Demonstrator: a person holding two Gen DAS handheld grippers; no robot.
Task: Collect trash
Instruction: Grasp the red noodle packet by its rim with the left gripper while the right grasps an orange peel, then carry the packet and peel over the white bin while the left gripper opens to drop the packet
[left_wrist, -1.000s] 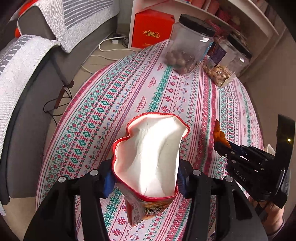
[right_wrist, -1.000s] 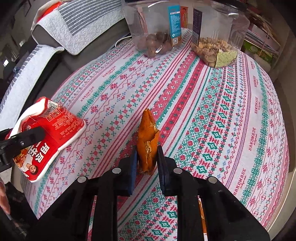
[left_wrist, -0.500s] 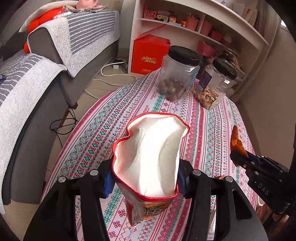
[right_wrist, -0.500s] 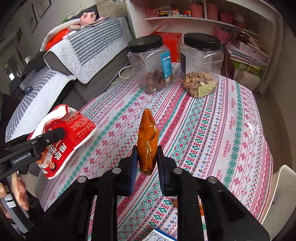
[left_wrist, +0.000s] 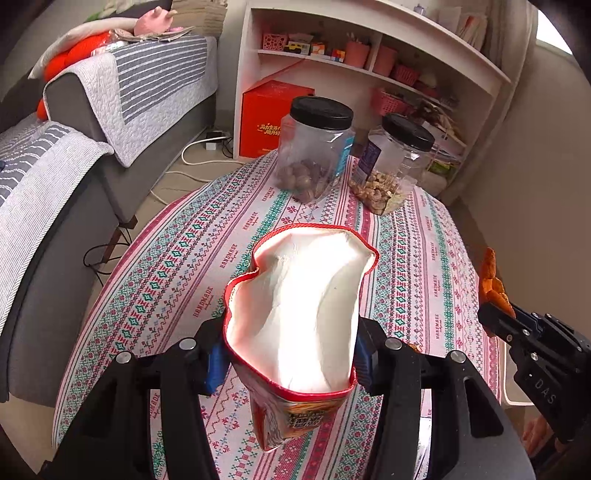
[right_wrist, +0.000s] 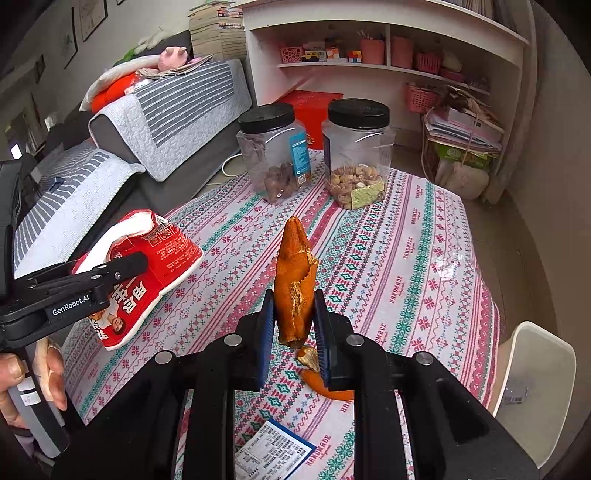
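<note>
Nearest, in the left wrist view, the left claw (left_wrist: 291, 354) is closed on the sides of a red snack bag (left_wrist: 295, 314), held clear above the bench (left_wrist: 184, 266) with its open mouth and white lining facing the camera. At 3 o'clock in that view the right claw (left_wrist: 495, 317) pinches a piece of orange peel (left_wrist: 489, 280), well apart from the bag.

In the right wrist view, the right claw (right_wrist: 293, 325) is narrow, its blue pads pressed on the lower half of the upright orange peel (right_wrist: 293, 280), which is lifted off the patterned tablecloth (right_wrist: 406, 258). Just below it, more peel scraps (right_wrist: 325, 384) lie on the cloth, and at 6 o'clock a printed paper slip (right_wrist: 273, 454) rests near the bench edge. At 9 o'clock the left claw (right_wrist: 110, 269) carries the red snack bag (right_wrist: 147, 273), with a person's hand (right_wrist: 29, 376) on its handle.

Farther off, at 12 o'clock, two clear jars with black lids stand side by side: the walnut jar (right_wrist: 275, 155) and the mixed-nut jar (right_wrist: 356, 155). Beyond them stand a red box (right_wrist: 310, 107), a white shelf unit (right_wrist: 388, 48) and, at 10 o'clock, a grey sofa (right_wrist: 166, 110) with striped covers.
</note>
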